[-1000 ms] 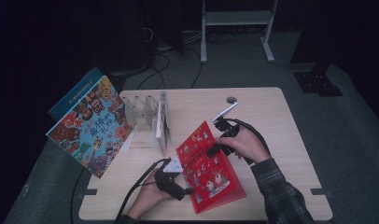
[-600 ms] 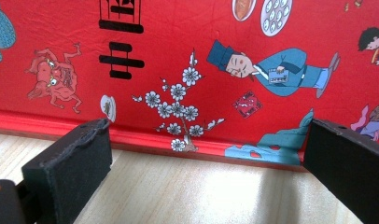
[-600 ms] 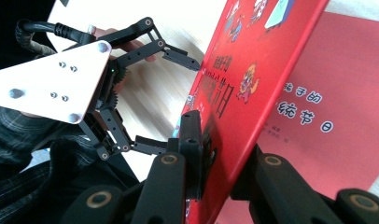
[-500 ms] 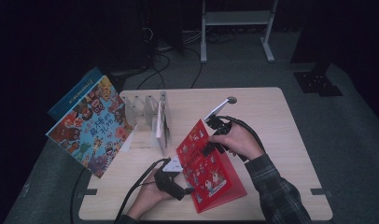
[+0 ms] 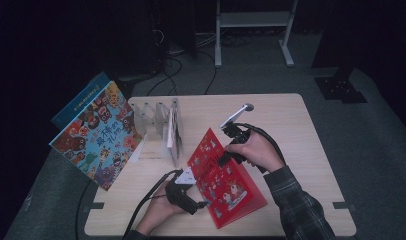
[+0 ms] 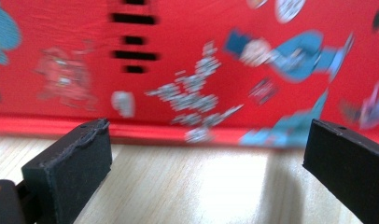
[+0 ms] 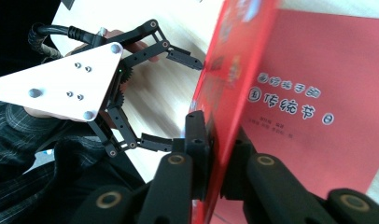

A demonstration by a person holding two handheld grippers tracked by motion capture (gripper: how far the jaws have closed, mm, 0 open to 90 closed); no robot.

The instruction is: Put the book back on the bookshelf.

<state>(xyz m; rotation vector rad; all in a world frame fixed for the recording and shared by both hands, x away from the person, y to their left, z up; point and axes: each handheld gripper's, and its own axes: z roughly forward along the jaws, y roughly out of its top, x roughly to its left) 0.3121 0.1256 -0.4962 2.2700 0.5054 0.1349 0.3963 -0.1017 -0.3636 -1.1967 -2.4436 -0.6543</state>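
Red picture book (image 5: 223, 182) lies near the front of the tabletop (image 5: 296, 140), between the two hands, and its front cover is lifted up like a little tent.

Far on the left, a big picture book (image 5: 96, 135) with many bright faces leans out past the tabletop's edge, and a blue book (image 5: 77, 103) sits behind it. Next to them stands a clear book rack (image 5: 151, 117), with a few thin books (image 5: 173, 132) upright in its slots. The rack is apart from the red book, so it does not get in the way of the cover.

The left gripper (image 5: 193, 200) rests low at the book's left edge. Its fingers (image 6: 68, 170) are spread wide and grasp nothing; the red cover stands just past them. It looks like it waits there to steady the book so it will not slide.

The right gripper (image 7: 215, 154) has just been closing, and its fingers (image 7: 197, 140) are clenched on the top edge of the cover. That pinch seems to be what keeps the cover up, so the book can be opened or closed.

Only the left gripper sits close to the swinging cover. If the cover comes down to the left, it could bump those open fingers.
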